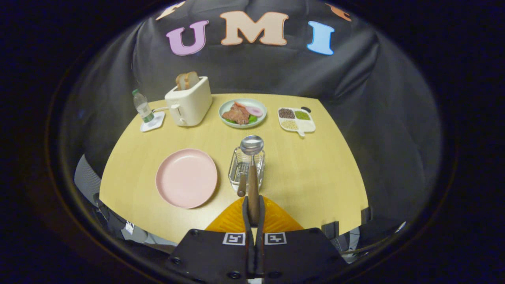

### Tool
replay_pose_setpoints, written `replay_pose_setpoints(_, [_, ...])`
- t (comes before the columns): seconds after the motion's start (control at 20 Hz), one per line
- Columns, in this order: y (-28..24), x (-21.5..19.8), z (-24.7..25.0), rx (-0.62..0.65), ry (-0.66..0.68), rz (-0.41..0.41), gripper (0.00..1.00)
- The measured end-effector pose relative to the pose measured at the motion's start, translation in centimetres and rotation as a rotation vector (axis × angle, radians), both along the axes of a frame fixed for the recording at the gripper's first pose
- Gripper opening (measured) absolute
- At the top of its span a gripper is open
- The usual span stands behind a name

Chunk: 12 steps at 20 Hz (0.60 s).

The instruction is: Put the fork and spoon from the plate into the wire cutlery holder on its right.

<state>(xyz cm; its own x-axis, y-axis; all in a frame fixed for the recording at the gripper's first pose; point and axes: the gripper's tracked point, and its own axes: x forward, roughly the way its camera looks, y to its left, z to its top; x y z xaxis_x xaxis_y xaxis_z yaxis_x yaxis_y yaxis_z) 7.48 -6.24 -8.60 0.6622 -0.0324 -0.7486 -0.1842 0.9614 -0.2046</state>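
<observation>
Pinching the spoon by its wooden handle — claw pressed on it, bowl over the holder. Fork already inside — pink plate just left, bare.

Your gripper was a black two-part body with dark screw heads along its near edge and a square black-and-white marker on each half. Its two fingers were orange, ribbed with fine ridges, tapering forward to narrow black inner edges that met closely together.
</observation>
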Motion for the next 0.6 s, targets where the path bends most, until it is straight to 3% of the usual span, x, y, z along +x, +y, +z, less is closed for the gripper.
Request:
replay_pose_setpoints(0.3, [-1.1, -0.3, -2.0, -0.035, 0.234, 0.011, 0.04])
replay_pose_setpoints(0.6, [-0.2, 1.2, -2.9, -0.030, 0.314, 0.016, 0.06])
